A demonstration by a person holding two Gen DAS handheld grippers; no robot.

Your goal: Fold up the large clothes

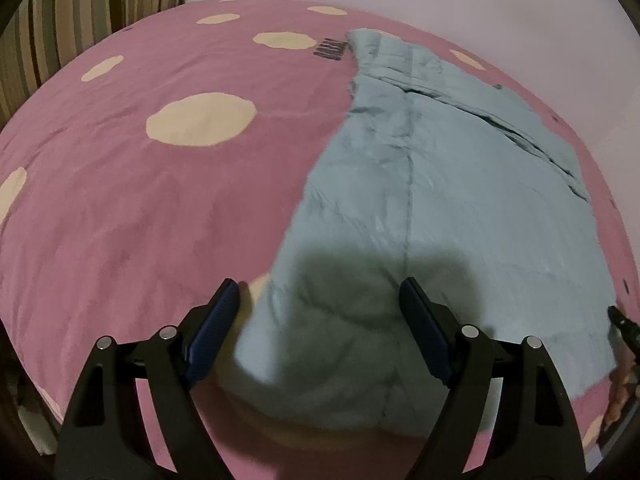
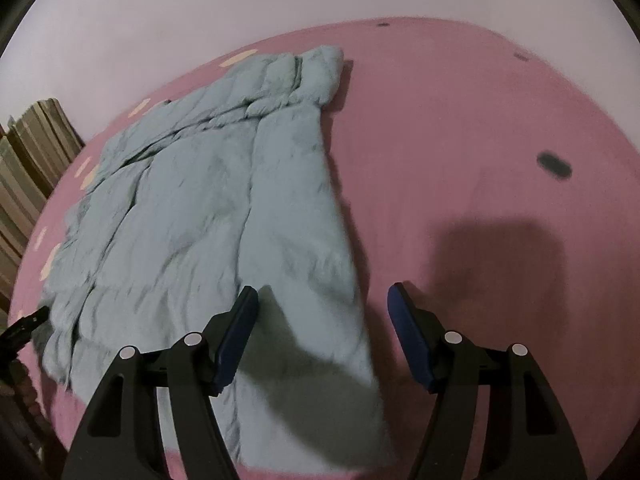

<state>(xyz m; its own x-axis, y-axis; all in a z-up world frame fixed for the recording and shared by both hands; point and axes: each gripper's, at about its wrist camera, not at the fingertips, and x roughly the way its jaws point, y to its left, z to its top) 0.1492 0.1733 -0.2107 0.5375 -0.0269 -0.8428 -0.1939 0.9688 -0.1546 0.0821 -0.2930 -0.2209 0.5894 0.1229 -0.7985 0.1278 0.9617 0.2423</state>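
Note:
A light blue padded garment [image 1: 432, 184] lies spread on a pink bed cover [image 1: 160, 208] with cream spots. My left gripper [image 1: 319, 284] hovers over the garment's near left part, its jaws wide open and empty, with its shadow falling on the cloth. In the right wrist view the same garment [image 2: 208, 200] stretches away to the left. My right gripper [image 2: 323, 289] stands open above its near right edge, one blue pad [image 2: 236, 332] over the cloth and the other over the bare cover. Neither gripper pinches the fabric.
A pale wall [image 2: 160, 20] runs behind the bed. Striped curtains [image 1: 80, 20] hang at the far left. The other gripper's tip shows at each view's edge: the right gripper's tip [image 1: 622, 322], the left gripper's tip [image 2: 24, 326]. Bare pink cover [image 2: 480, 140] lies right of the garment.

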